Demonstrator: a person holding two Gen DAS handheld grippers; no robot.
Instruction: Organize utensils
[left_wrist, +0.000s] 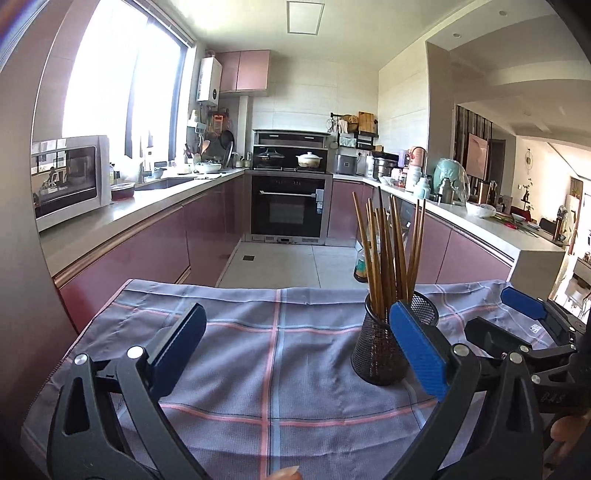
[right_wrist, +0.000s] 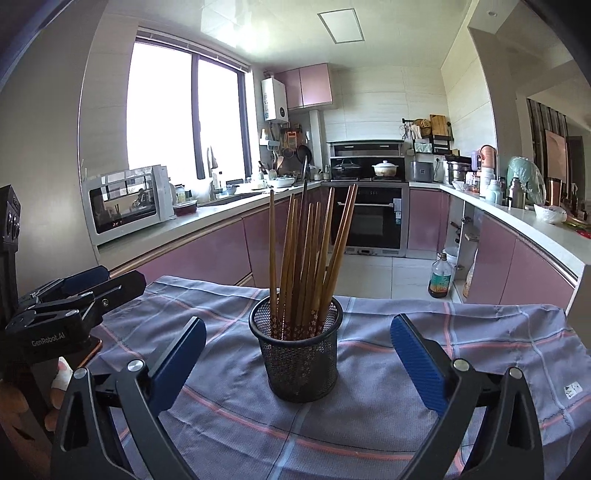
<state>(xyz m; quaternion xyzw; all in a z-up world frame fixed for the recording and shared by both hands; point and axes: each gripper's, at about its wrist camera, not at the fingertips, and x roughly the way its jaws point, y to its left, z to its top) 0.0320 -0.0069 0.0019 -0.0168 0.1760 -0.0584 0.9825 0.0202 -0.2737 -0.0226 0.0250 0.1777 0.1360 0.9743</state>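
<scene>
Right wrist view: right gripper (right_wrist: 298, 354) spread wide, nothing pinched, blue pads (right_wrist: 419, 363) standing either side of the mesh holder (right_wrist: 299, 354) without touching it. Left wrist view: left gripper (left_wrist: 295, 354) likewise spread wide and empty, only bare tablecloth (left_wrist: 258, 332) between its fingers; right-hand pad overlapping the holder in that picture, contact not confirmable. Chopsticks (right_wrist: 306, 254) all upright in the holder, fanned out, tips up; holder sitting on the checked cloth toward the far edge, right of centre as the left view gives it. No loose utensil visible anywhere on the cloth, so task judged at or near its end. To finish well: back both tongs straight off, keeping pads clear of the light mesh rim and of the leaning sticks, since a nudge would likely tip the cup; if straightening wanted, close gently low on the holder wall, not on the sticks. Hidden or unclear: table under the cloth entirely covered; near edge of the cloth cut off by the gripper frames; stick count not readable where they overlap; bottom of the holder's inside dark. Fingertip at the lower rim of the left view and a hand at the left edge of the right view only partly shown. Kitchen counters behind too cluttered to itemise.
</scene>
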